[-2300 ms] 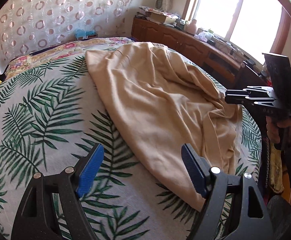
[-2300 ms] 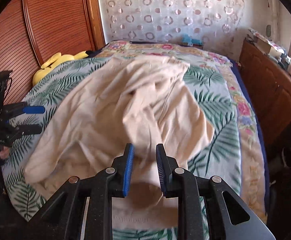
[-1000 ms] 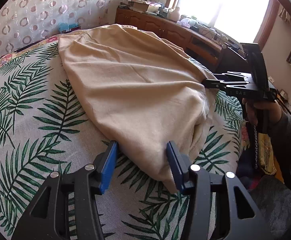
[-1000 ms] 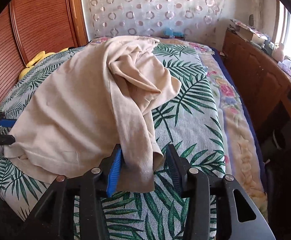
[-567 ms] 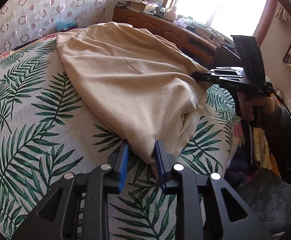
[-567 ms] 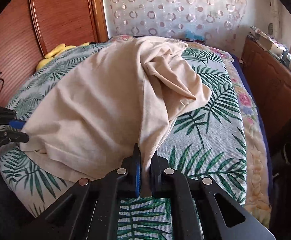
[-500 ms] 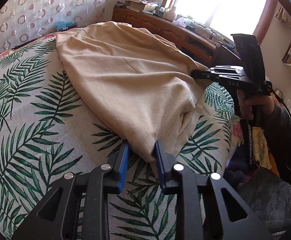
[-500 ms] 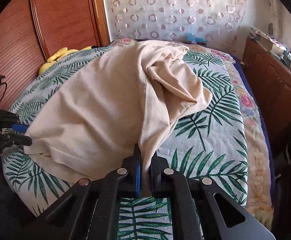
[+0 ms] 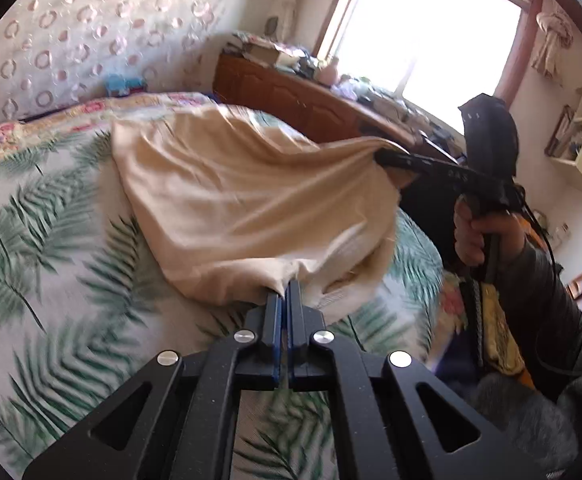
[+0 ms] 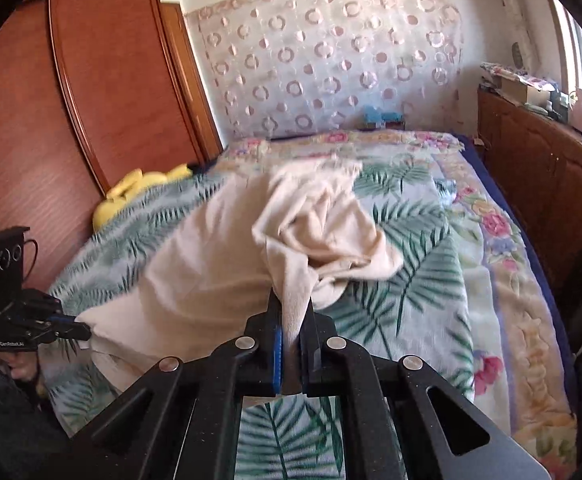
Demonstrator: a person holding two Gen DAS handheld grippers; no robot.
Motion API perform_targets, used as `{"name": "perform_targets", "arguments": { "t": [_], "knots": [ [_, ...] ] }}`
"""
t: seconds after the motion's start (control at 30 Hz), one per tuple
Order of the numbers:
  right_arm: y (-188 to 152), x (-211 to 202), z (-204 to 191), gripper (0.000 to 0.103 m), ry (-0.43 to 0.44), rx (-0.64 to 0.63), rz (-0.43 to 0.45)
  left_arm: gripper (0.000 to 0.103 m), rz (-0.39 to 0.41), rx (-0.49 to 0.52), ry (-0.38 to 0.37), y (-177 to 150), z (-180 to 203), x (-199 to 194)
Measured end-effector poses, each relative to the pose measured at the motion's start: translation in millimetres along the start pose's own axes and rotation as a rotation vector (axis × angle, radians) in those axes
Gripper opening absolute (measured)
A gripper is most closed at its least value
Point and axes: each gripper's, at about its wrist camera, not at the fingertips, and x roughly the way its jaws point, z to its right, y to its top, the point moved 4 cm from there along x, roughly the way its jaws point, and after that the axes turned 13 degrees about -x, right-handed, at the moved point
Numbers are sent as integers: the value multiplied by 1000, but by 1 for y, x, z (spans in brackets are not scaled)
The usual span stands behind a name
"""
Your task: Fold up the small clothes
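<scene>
"GenRobot.AI", small white print, left gripper [image 10: 73, 330]

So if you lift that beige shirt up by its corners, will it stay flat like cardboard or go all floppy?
Probably floppy: the beige shirt already sags and wrinkles between the left gripper and right gripper, each shut on an edge. It looks light, since thin pinches carry it. Its bunched far end will likely drag along the palm-leaf bedspread.

- Left gripper [image 9: 285, 292]: jaws clamped together on a pinch of beige garment [image 9: 251, 192], pointing downward.
- Right gripper [image 10: 291, 304]: jaws pressed on a bunched fold of the same garment, angled down.
- Right hand [image 9: 479, 236]: fist wrapped round the handle, grey sleeve [image 9: 551, 312] behind.
</scene>
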Motion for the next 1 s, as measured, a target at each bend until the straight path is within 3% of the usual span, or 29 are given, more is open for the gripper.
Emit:
{"name": "perform_targets", "arguments": {
  "t": [0.2, 0.33, 0.5, 0.67, 0.77, 0.87, 0.9, 0.93, 1.0],
  "knots": [
    [55, 34, 31, 6, -34, 17, 35, 2, 132, -51, 42, 99, -36, 6],
    [90, 75, 63, 6, -40, 87, 24, 2, 176, -82, 105, 159, -71, 24],
    [124, 129, 74, 6, -42, 71, -17, 2, 202, -134, 144, 216, -113, 48],
    [141, 176, 84, 6, -48, 88, -67, 2, 168, -179, 188, 247, -150, 84],
    [144, 191, 89, 15, -56, 93, -122, 2, 119, -196, 216, 251, -164, 106],
    [151, 185, 90, 40, -85, 76, -107, 3, 106, -182, 238, 250, -170, 115],
    [155, 179, 90, 52, -96, 74, -92, 4, 105, -178, 245, 249, -172, 115],
    [156, 173, 88, 59, -99, 71, -80, 11, 102, -178, 250, 250, -172, 116],
    [156, 164, 83, 60, -107, 44, -80, 22, 86, -176, 238, 247, -173, 114]
  ]
}}
